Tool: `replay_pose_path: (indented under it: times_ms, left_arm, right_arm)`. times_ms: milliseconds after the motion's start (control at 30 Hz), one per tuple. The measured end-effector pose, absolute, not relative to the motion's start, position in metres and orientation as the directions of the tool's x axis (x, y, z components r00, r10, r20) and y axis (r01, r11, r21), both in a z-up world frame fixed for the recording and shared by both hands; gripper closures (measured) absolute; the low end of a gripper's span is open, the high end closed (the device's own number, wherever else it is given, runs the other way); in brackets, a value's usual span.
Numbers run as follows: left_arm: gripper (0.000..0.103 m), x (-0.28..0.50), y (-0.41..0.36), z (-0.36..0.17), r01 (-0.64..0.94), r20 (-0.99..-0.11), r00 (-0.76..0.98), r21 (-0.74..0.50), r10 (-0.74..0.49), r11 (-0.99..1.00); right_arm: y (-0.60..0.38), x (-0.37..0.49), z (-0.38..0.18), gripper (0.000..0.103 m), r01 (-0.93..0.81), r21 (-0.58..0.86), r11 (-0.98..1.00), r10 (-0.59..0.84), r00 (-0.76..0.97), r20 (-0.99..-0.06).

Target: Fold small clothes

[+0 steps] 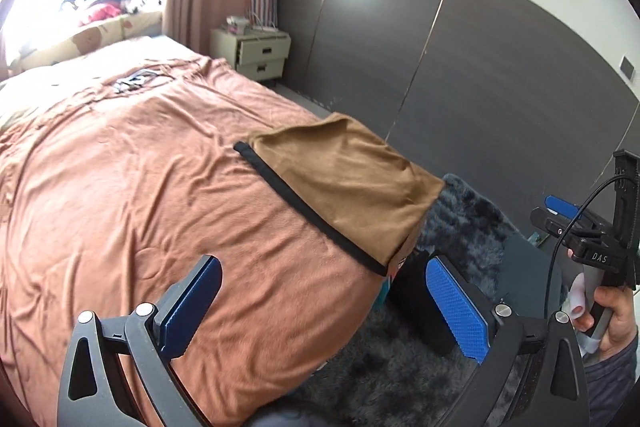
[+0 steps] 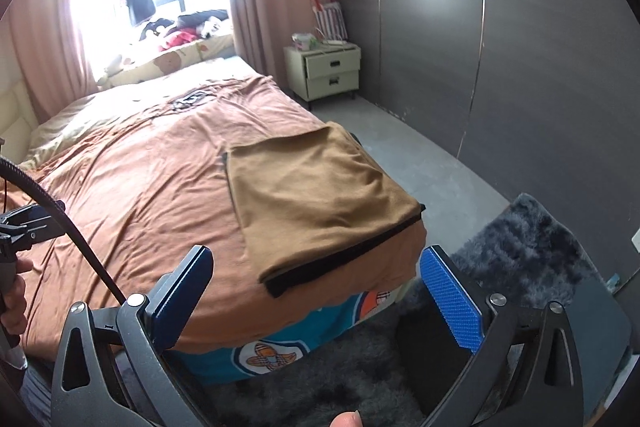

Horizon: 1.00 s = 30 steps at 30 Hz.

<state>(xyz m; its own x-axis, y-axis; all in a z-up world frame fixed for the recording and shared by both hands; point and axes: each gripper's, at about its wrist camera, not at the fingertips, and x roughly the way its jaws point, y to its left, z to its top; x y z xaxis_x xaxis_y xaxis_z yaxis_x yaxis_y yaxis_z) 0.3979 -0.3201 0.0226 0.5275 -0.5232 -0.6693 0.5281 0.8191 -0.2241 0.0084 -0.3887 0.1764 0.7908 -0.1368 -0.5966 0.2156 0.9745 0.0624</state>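
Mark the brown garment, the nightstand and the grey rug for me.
brown garment (image 2: 320, 203): right wrist view, middle of the folded top layer.
nightstand (image 2: 328, 73): right wrist view, drawer fronts.
grey rug (image 2: 524, 239): right wrist view, shaggy pile right of the bed corner.

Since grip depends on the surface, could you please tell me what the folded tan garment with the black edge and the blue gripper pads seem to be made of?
The folded tan garment with black edge looks like soft matte knit, probably cotton: it drapes with shallow wrinkles and no sheen. The blue gripper pads look like moulded rubber or plastic with a fine dimpled grid; which one is unclear.
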Motion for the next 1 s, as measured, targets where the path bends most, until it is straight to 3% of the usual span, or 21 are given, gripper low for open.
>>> replay_pose_path:
  times_ms: [567,733,1000]
  left_arm:
    - [0.000,0.270,-0.226,0.069,0.467,-0.539,0.700,-0.151,-0.468,0.872]
    - [0.000,0.232,-0.197,0.067,0.422,-0.510,0.747,-0.133,-0.427,0.897]
    - [0.000,0.185,-0.160,0.049,0.373,-0.500,0.784,-0.095,-0.368,0.923]
  right_arm:
    - [-0.333,-0.082,0.177,0.000,0.118,0.080,0.990,-0.060,0.852,-0.520]
    - [-0.306,-0.099,0.170,0.000,0.109,0.007,0.994,-0.091,0.864,-0.496]
    - [-0.265,-0.119,0.156,0.000,0.027,0.001,1.000,-0.023,0.883,-0.469]
